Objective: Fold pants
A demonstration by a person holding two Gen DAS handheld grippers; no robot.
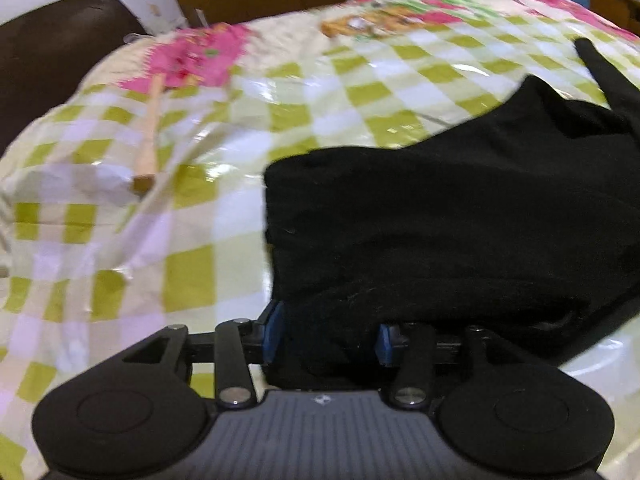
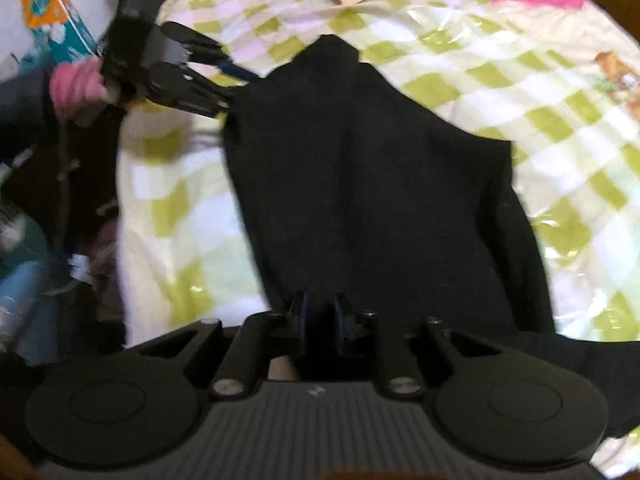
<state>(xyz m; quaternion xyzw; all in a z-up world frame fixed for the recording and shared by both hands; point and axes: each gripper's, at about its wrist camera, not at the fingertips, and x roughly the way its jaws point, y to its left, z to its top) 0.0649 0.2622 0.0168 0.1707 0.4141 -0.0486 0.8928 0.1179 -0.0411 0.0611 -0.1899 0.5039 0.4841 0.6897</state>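
My right tool [image 2: 320, 322] is pinched narrow on the black pants [image 2: 372, 184]; my left tool [image 1: 330, 330] grips another edge. Pants drape over the checkered bedspread [image 1: 168, 272]. Judged soft, light, limp: best held at hems.

Pants [image 1: 460, 220] lie on a table [image 1: 224, 248] spread with a cloth, bunched toward the right of the left wrist view. Left tool [image 1: 328, 334] sits at their near edge, fabric between its fingers. A wooden stick [image 1: 149, 136] lies on the cloth well left of the pants. A sofa [image 1: 52, 64] stands behind the table's far left corner. In the right wrist view the pants [image 2: 372, 184] run straight ahead of the right tool [image 2: 320, 330], fabric pinched between its fingers; the left tool [image 2: 224, 88] meets their far left edge
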